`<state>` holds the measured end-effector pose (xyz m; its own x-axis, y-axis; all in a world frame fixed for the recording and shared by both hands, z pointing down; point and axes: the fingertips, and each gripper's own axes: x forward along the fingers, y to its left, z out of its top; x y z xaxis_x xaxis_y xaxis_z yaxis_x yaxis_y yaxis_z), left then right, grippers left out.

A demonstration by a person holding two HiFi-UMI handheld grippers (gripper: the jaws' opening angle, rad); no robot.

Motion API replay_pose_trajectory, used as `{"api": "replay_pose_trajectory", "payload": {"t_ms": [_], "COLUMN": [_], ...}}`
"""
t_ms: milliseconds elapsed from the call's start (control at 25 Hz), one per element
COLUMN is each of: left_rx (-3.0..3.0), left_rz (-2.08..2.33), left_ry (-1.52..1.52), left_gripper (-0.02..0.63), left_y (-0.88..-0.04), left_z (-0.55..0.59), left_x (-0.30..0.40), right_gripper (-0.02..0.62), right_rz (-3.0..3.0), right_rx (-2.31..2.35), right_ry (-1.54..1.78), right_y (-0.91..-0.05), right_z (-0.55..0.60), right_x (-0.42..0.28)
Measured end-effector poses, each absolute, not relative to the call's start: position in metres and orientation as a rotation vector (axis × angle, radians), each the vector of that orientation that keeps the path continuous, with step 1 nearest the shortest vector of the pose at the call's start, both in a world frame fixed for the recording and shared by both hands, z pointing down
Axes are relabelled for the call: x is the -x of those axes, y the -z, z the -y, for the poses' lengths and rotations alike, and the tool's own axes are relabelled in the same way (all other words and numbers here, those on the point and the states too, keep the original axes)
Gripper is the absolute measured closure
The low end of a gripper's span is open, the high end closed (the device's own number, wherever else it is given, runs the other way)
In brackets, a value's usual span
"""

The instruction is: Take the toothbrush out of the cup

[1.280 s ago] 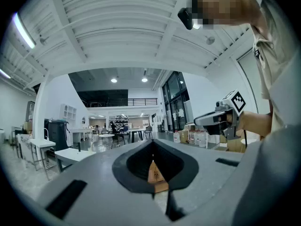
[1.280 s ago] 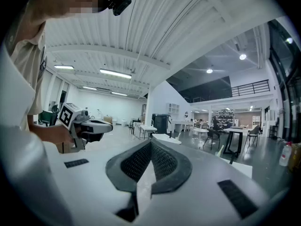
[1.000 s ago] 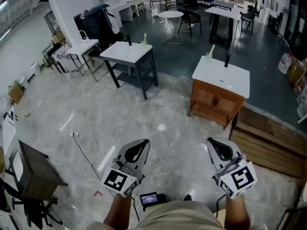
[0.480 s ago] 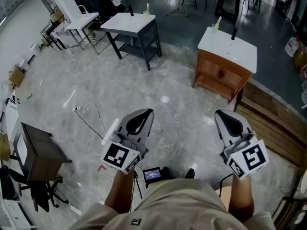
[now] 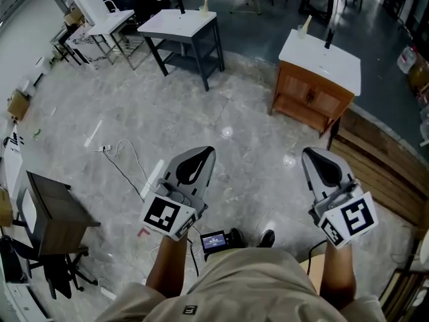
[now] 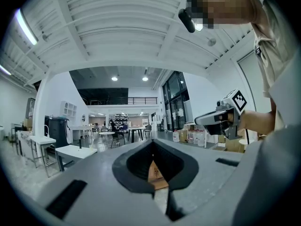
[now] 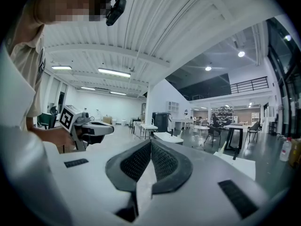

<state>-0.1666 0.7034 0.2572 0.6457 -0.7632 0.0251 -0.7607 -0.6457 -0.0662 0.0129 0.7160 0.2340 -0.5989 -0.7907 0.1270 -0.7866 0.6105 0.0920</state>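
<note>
Standing out on the marble floor [image 5: 221,113], the person holds both tools level in front, well apart from any furniture. The left tongs [image 5: 203,154] are pressed together with nothing between them, and the right tongs [image 5: 312,155] are the same, closed and empty. Nothing of the job looks begun. Far ahead, a wood-fronted desk [image 5: 335,62] carries a pale upright thing [image 5: 305,25] at its far edge, near a dark one [image 5: 328,39]. That may be the cup with the toothbrush, but it is too small to tell. Walking over, grasping and lifting all remain.
</note>
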Motion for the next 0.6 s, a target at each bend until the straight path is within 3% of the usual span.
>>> {"api": "replay_pose_trajectory", "payload": {"t_ms": [600], "left_rx": [2.836], "left_rz": [-1.265], "left_ry": [0.043], "left_gripper": [0.6], "left_y": [-0.267], "left_z": [-0.674], "left_x": [0.199], "right_gripper": [0.591], "right_rz": [2.644], "right_rx": [-1.344], "right_ry": [0.04], "right_y": [-0.239], "right_z": [-0.691], "right_x": [0.022]}}
